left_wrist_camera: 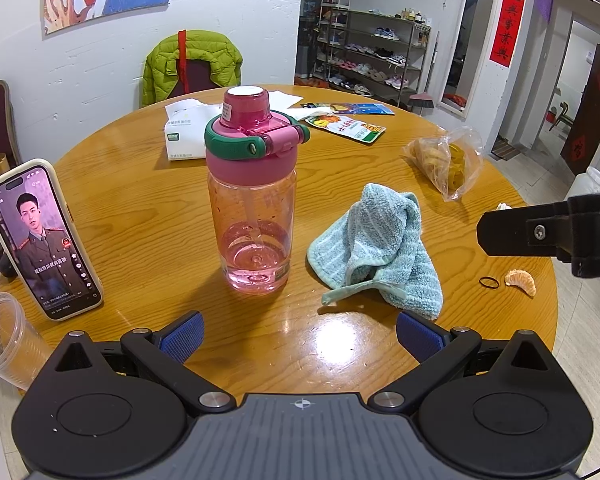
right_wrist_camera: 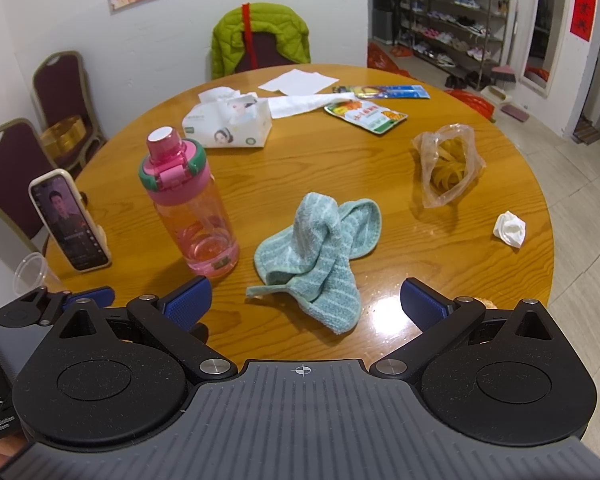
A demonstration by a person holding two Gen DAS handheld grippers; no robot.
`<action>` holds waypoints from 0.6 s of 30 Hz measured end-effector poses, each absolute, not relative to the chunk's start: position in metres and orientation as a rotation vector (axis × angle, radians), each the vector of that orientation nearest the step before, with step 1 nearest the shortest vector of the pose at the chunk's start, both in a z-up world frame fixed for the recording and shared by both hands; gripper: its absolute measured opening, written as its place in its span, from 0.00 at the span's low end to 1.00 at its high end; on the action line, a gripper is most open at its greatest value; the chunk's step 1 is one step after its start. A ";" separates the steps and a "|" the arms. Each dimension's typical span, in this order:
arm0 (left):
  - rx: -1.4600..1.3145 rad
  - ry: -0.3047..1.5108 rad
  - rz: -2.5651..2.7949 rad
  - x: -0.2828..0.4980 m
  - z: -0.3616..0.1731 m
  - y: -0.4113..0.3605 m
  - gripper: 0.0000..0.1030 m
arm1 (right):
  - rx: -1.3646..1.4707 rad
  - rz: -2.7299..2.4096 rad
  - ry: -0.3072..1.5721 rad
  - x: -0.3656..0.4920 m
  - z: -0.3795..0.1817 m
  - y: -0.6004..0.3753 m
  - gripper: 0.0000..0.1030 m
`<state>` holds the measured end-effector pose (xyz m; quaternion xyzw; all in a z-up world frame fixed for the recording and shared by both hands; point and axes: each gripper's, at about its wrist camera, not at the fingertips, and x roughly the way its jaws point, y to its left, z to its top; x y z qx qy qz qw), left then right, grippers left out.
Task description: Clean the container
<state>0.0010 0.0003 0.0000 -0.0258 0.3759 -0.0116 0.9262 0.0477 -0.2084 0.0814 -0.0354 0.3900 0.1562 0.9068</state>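
Standing upright on the table, the bottle is being faced by the left gripper (nearer); the cloth is being faced by the right gripper, both spread wide, empty.

Gloss, terry and clear plastic

The wooden table is glossy, grain showing under lamp glare. The bottle is clear pink plastic with an opaque pink cap and green band. The cloth is looped, matt terry. The bag is thin, crinkled film. The cup is clear plastic. Finger pads are textured blue; the gripper bodies are matt black.
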 end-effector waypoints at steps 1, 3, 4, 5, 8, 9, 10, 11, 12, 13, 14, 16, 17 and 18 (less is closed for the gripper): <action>-0.053 0.771 -0.024 0.001 0.000 0.000 0.99 | -0.073 0.322 0.806 0.048 0.082 -0.209 1.00; -0.052 0.771 -0.024 0.001 0.000 0.000 0.99 | -0.072 0.322 0.807 0.048 0.082 -0.209 1.00; -0.052 0.771 -0.024 0.001 0.000 0.000 0.99 | -0.072 0.321 0.807 0.048 0.082 -0.209 1.00; -0.052 0.772 -0.024 0.001 0.000 0.000 0.99 | -0.073 0.321 0.808 0.048 0.081 -0.208 1.00; -0.051 0.772 -0.024 0.001 0.000 -0.001 0.99 | -0.072 0.321 0.809 0.048 0.080 -0.208 1.00; -0.051 0.772 -0.024 0.001 0.000 -0.001 0.99 | -0.073 0.321 0.809 0.048 0.080 -0.208 1.00; -0.051 0.772 -0.024 0.001 0.000 -0.001 0.99 | -0.074 0.321 0.809 0.048 0.080 -0.207 1.00; -0.051 0.773 -0.024 0.001 0.000 -0.001 0.99 | -0.074 0.321 0.809 0.048 0.079 -0.207 1.00; -0.051 0.773 -0.024 0.001 0.000 -0.001 0.99 | -0.074 0.321 0.809 0.048 0.080 -0.207 1.00; -0.051 0.774 -0.024 0.001 0.000 -0.001 0.99 | -0.074 0.321 0.809 0.048 0.080 -0.207 1.00; -0.051 0.774 -0.024 0.001 0.000 -0.001 0.99 | -0.074 0.322 0.809 0.048 0.080 -0.207 1.00; -0.051 0.774 -0.024 0.001 0.000 -0.001 0.99 | -0.075 0.321 0.809 0.048 0.080 -0.207 1.00; -0.051 0.774 -0.024 0.001 0.000 -0.001 0.99 | -0.075 0.320 0.809 0.048 0.080 -0.207 1.00; -0.051 0.773 -0.024 0.000 0.000 -0.001 0.99 | -0.075 0.320 0.809 0.048 0.080 -0.207 1.00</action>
